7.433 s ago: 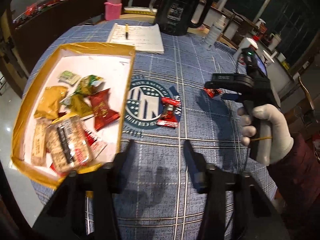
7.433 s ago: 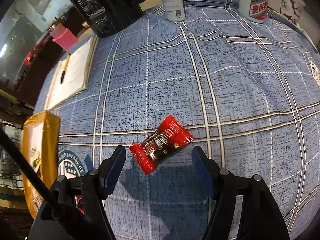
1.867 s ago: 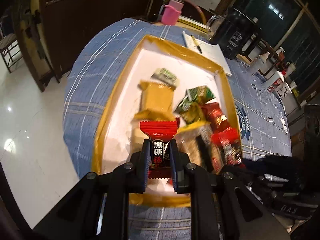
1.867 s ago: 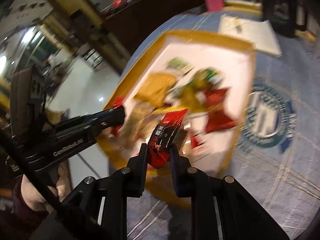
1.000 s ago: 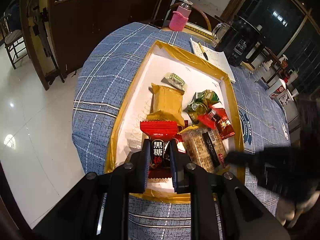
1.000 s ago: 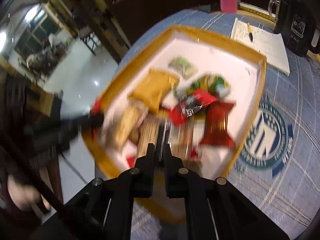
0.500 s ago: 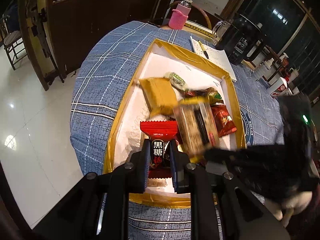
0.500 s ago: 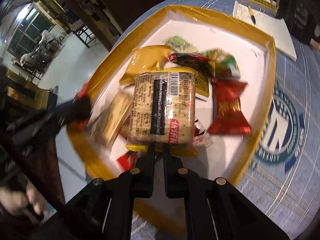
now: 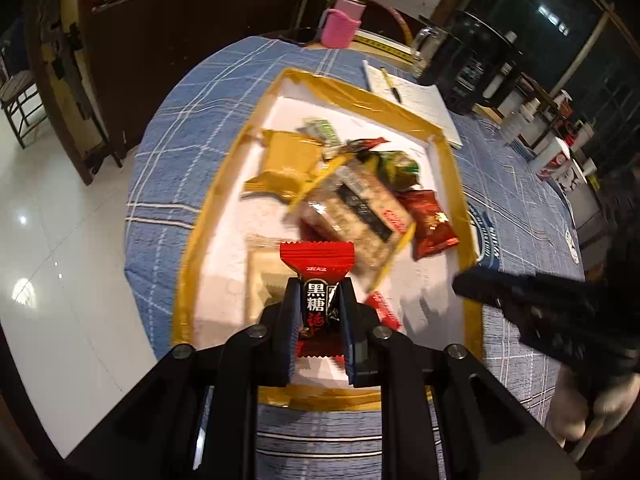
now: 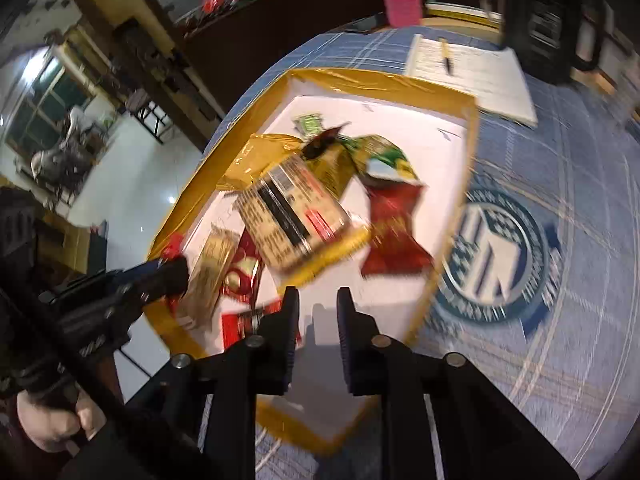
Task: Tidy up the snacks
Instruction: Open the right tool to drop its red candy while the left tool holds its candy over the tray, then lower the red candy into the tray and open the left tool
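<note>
My left gripper point(image 9: 318, 312) is shut on a red-and-black candy point(image 9: 317, 280) and holds it above the near end of the yellow-rimmed white tray point(image 9: 208, 216). The tray holds several snacks, among them a big cracker pack point(image 9: 356, 208) lying across the pile, a yellow packet point(image 9: 288, 160) and a dark red packet point(image 9: 430, 224). My right gripper point(image 10: 317, 312) is a little open and empty over the tray's near end point(image 10: 404, 308). The cracker pack point(image 10: 292, 216) lies just beyond its fingertips.
The tray sits on a round table with a blue checked cloth point(image 9: 184, 120) bearing a round emblem point(image 10: 500, 256). A notepad with a pen point(image 9: 408, 96), a black kettle point(image 9: 460, 68) and a pink cup point(image 9: 340, 28) stand at the far side. Bottles point(image 9: 552, 156) stand at right.
My right gripper has let go of the cracker pack, which now lies on the pile, and has drawn back with its jaws parted. My left gripper still holds its candy in place.
</note>
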Available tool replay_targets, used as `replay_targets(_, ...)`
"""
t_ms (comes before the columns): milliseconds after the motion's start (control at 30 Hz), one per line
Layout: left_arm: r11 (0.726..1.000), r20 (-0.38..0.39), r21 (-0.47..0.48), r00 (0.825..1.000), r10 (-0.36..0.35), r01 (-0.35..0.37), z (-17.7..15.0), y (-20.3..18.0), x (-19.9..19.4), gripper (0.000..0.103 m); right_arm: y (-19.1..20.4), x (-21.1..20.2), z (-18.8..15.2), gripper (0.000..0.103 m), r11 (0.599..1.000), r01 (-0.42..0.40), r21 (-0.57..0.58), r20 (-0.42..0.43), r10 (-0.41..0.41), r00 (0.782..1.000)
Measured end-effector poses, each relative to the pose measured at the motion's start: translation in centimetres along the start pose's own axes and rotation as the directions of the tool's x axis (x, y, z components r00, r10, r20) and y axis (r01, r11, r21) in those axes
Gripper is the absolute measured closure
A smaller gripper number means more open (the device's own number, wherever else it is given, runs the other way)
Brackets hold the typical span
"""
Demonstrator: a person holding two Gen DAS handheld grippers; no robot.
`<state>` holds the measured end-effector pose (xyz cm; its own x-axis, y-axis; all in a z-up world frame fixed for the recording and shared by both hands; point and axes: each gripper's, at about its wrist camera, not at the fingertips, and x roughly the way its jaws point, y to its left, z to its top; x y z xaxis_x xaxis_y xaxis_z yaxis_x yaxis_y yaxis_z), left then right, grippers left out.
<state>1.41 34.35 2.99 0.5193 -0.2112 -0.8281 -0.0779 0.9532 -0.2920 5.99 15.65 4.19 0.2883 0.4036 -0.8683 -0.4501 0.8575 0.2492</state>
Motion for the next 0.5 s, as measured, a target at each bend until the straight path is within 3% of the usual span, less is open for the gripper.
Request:
replay_targets(167,0.998,-0.009,0.050,0.999,0.042,-0.041,-0.2,-2.7,0.7,0.083,-1.8,-1.7,-2.9,0.084,0.999,-0.002,0.049,0.015,0.001,1.000)
replay_targets(333,0.987,-0.019,0.097,0.992,0.128,-0.126,-0.5,-5.1,1.8,0.083,-2.5,-3.7,-4.9,0.084,0.998,0.070,0.010,0.064,-0.070,0.995)
replay_targets(500,0.973,-0.008,0.134,0.981,0.193,-0.190,-1.3,-7.5,1.8,0.083,-3.3,-5.4,-5.9,0.084,0.996,0.085,-0.002,0.097,-0.085,0.992)
